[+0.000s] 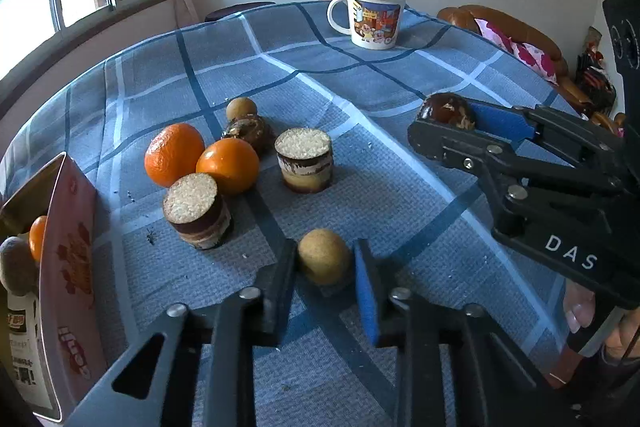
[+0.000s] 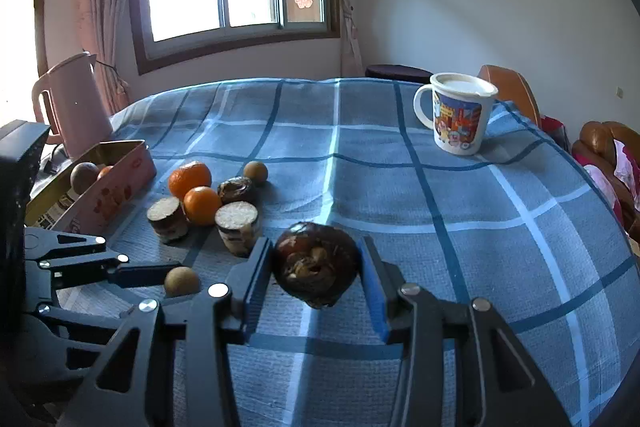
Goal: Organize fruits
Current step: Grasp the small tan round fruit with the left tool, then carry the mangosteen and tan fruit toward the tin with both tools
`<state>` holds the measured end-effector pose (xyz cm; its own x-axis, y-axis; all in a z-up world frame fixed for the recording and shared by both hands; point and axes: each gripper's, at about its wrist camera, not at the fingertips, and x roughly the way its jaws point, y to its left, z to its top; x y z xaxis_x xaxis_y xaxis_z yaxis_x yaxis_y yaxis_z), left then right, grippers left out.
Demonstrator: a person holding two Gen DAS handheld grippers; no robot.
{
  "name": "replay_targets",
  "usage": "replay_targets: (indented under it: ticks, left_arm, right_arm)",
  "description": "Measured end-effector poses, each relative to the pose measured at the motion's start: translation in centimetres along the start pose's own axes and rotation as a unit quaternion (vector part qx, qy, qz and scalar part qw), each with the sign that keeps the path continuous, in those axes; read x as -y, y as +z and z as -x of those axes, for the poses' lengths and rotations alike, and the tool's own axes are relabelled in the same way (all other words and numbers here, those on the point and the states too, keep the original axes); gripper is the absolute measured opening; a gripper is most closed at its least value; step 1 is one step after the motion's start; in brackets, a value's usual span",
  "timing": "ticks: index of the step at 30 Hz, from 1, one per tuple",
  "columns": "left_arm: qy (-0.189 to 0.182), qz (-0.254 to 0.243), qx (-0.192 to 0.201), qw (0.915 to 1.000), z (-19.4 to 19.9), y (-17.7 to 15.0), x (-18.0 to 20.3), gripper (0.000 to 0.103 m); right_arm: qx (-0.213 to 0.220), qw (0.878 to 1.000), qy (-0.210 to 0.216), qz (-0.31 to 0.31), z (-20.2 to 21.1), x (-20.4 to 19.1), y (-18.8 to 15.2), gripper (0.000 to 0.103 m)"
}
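On a blue checked tablecloth (image 1: 360, 75), the left gripper (image 1: 325, 279) has its 2 pads pressed against a small round tan fruit (image 1: 324, 262), which sits on the cloth between them, at 6 o'clock in the left wrist view. The fruit has a dull, matte brownish-yellow skin, much like a longan.

The right gripper (image 2: 316, 269) grips a larger dark brown fruit (image 2: 316, 267) between its blue-padded jaws (glossy skin, with a rough, pale, ragged patch facing the camera). It is held clear of the cloth, at 6 o'clock in the right wrist view and at 3 o'clock in the left one.

The remaining cluster lies at 9 to 10 o'clock from the left gripper: 2 oranges (image 1: 174, 154), 2 cut cylindrical pieces (image 1: 304, 159) with pale grainy tops and brown banded sides, another dark fruit (image 1: 248, 133) and a second tan fruit (image 1: 241, 108). An open pink tin box (image 1: 72, 247) at the left edge holds an orange and a brownish fruit. A cartoon-printed mug (image 1: 374, 15) stands at 12 o'clock, far across the table.
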<state>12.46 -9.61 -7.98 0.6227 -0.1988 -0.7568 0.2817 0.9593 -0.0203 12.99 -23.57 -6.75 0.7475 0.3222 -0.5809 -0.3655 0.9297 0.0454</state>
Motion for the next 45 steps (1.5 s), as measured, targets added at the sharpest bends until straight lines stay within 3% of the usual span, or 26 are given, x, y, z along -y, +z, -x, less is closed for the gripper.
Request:
replay_targets:
  ticks: [6, 21, 45]
  left_arm:
    - [-0.013, 0.015, 0.020, 0.9996, 0.9, -0.2, -0.5, 0.027]
    - [0.015, 0.047, 0.110, 0.9927, 4.2, -0.3, -1.9, 0.027]
    - [0.049, 0.063, 0.179, 0.9805, 6.4, -0.9, -2.4, 0.027]
  right_arm:
    - [0.005, 1.000, 0.001, 0.002, 0.1, -0.4, 0.1, 0.046]
    - [0.015, 1.000, 0.014, 0.016, 0.3, -2.3, 0.5, 0.046]
    - [0.075, 0.996, 0.027, 0.031, 2.1, -4.3, 1.3, 0.046]
